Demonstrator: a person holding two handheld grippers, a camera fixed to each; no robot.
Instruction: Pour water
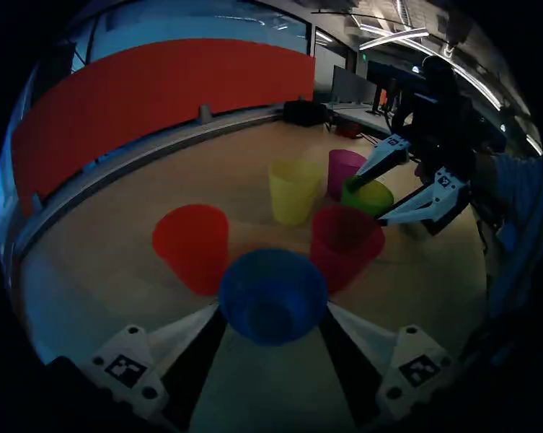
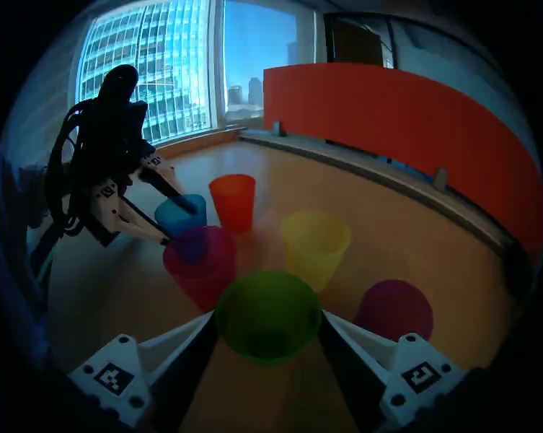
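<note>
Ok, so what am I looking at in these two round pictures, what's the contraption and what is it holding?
No robot here. A person holds a two-fingered claw in each hand, and a wide-angle camera rides on each, looking forward along it. One picture comes from the left claw, which grips a blue cup. The other comes from the right claw, which grips a green cup. Each camera also catches the other claw farther off. On the wooden table stand an orange cup, a yellow cup, a dark red cup and a purple cup. I can't tell whether any cup holds water.
</note>
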